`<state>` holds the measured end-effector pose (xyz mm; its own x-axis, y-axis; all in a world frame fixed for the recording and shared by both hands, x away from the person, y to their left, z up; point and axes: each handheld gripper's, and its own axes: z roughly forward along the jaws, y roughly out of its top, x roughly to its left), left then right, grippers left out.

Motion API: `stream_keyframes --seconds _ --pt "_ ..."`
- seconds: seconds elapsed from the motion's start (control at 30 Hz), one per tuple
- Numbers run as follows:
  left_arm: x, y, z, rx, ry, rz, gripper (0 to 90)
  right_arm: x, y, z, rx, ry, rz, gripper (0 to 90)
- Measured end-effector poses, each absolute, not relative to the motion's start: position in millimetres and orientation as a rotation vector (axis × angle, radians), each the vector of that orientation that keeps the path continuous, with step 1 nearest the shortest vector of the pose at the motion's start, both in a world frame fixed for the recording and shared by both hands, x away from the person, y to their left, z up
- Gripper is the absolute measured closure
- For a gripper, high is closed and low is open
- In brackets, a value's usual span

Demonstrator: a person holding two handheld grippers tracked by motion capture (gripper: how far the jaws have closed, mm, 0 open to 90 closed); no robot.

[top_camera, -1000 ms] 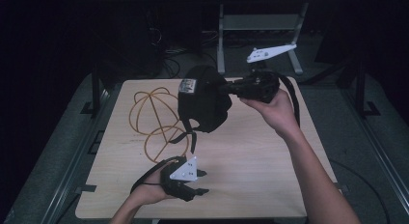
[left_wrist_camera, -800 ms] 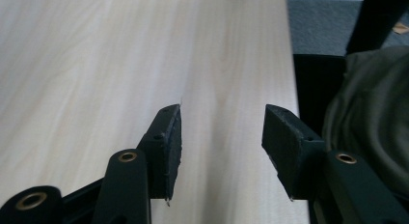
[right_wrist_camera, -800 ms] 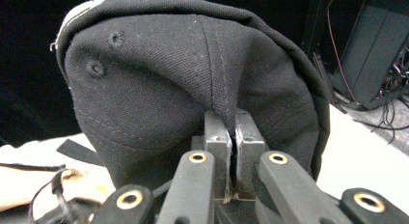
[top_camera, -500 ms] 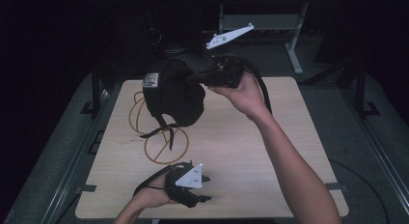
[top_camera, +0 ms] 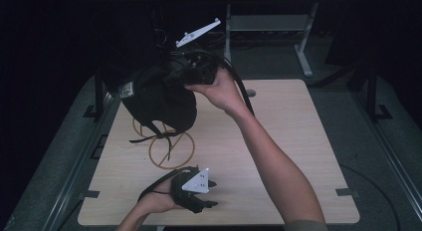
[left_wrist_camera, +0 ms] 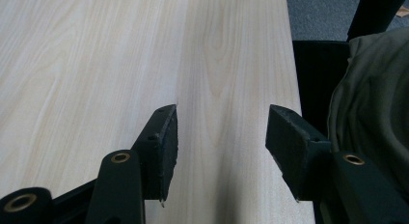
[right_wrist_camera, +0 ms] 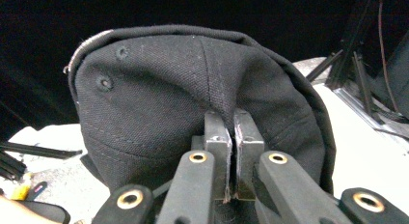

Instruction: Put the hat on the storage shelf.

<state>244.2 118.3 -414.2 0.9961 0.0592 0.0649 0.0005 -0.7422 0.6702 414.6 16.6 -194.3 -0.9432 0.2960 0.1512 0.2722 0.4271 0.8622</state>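
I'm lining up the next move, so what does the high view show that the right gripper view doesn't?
High view: the table, the yellow wire stand on it, the left gripper resting near the front edge with jaws open on nothing, and the right hand lifting the cap above the stand. Right gripper view: the right gripper with its jaws pinched shut on a fold of the cap's fabric, and two eyelets close up. Both: the black cap, held off the table.
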Motion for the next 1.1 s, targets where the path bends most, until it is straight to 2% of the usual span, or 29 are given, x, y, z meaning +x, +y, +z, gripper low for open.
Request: stream_keyframes --seconds 0.47,0.83,0.97,1.07,1.1 --pt "247 118 -417 2.42 0.034 0.11 45.1 428 42 -212 0.534 2.622 1.691 86.7" --pt "246 117 -419 2.41 0.046 0.097 45.2 432 56 -220 0.522 2.627 1.634 85.2" --pt "245 117 -420 2.41 0.049 0.093 45.2 436 64 -225 0.545 2.614 1.602 81.6" --pt "245 117 -418 2.415 0.044 0.095 45.2 441 69 -232 0.571 2.617 1.586 76.8" --pt "245 117 -419 2.409 0.051 0.095 45.1 442 70 -234 0.58 2.624 1.579 72.8"
